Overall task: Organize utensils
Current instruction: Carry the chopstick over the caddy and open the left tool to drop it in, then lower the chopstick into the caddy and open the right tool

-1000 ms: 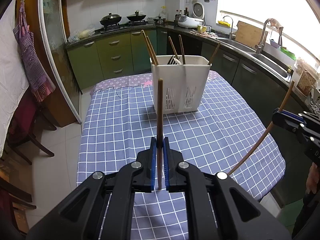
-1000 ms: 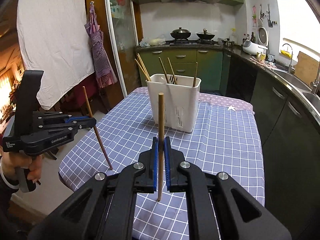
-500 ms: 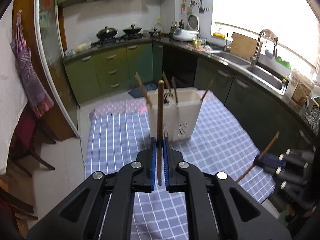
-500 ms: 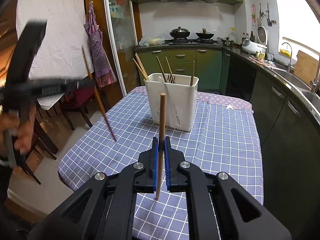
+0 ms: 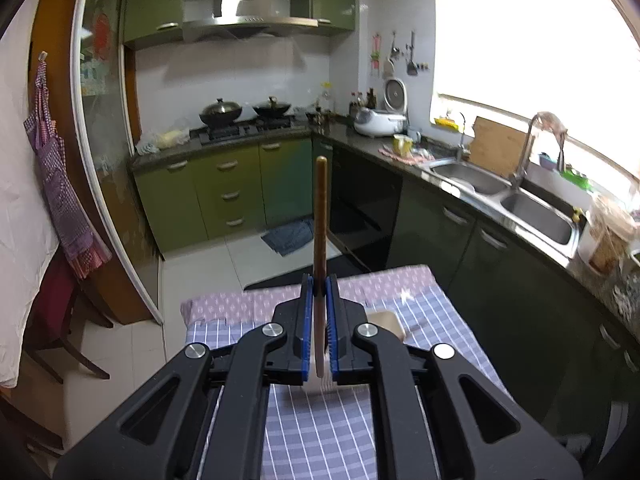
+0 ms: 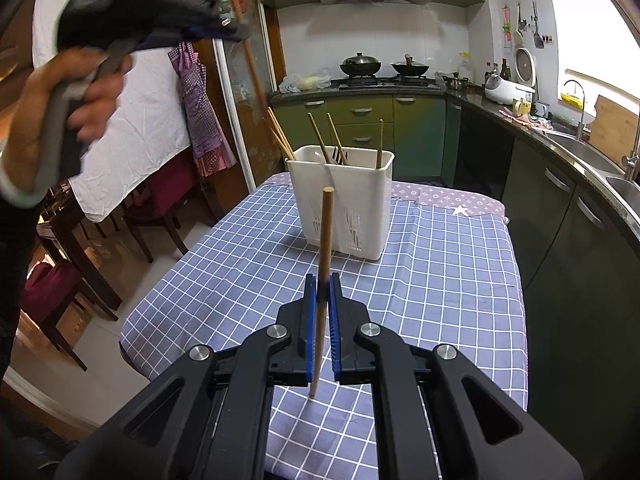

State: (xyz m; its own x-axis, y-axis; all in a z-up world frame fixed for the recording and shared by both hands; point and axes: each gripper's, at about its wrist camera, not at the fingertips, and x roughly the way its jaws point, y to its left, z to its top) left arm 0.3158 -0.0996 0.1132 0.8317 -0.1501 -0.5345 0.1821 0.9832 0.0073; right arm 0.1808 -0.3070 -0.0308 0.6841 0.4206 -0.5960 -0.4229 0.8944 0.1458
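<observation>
I'm mid-delivery over the checked counter (image 6: 440, 272): the white utensil holder (image 6: 340, 204) stands at its far middle, several chopsticks and a dark utensil already upright inside. My left claw (image 5: 320, 320) is clenched on a dark chopstick (image 5: 321, 216) above that holder — next, lower it in. My right claw (image 6: 322, 320), nearer, grips a pale chopstick (image 6: 325, 248).

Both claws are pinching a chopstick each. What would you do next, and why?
Probably lower the raised left gripper so its chopstick drops into the white holder. It hangs high over the holder, which already has chopsticks standing in it; the right gripper holds its chopstick short of the holder.
</observation>
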